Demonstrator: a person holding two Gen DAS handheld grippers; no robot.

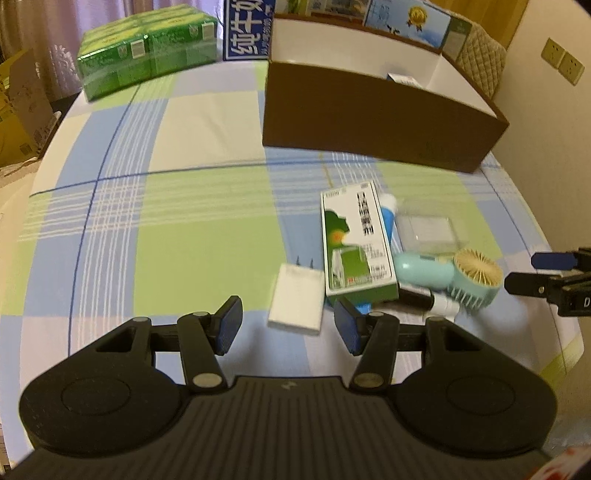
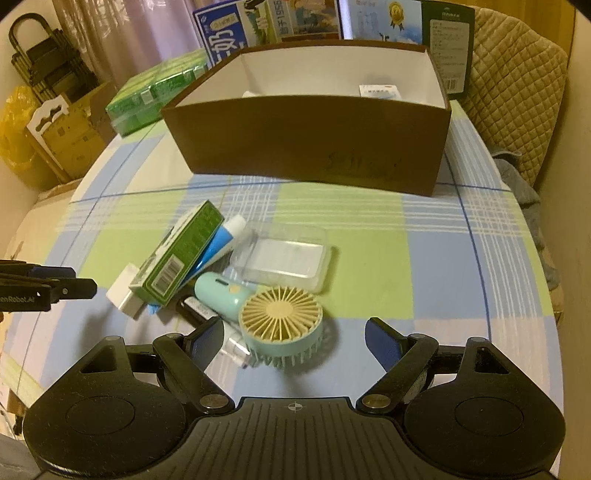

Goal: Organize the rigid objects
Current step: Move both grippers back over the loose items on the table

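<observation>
A pile of small objects lies on the checked tablecloth: a green and white medicine box (image 1: 356, 243) (image 2: 179, 254), a white charger (image 1: 295, 300) (image 2: 123, 290), a blue and white tube (image 2: 218, 243), a clear plastic case (image 1: 428, 228) (image 2: 286, 260), a black marker (image 1: 417, 297) and a teal handheld fan (image 1: 472, 280) (image 2: 279, 325). A brown open box (image 1: 373, 122) (image 2: 306, 144) stands behind them. My left gripper (image 1: 288, 326) is open, just short of the charger. My right gripper (image 2: 293, 341) is open, its fingers either side of the fan head.
A small white packet (image 2: 380, 90) lies inside the brown box. Green shrink-wrapped boxes (image 1: 147, 48) and milk cartons (image 2: 221, 33) stand at the far side. A quilted chair (image 2: 517, 81) is at the right, cardboard boxes (image 2: 70, 129) at the left beyond the table edge.
</observation>
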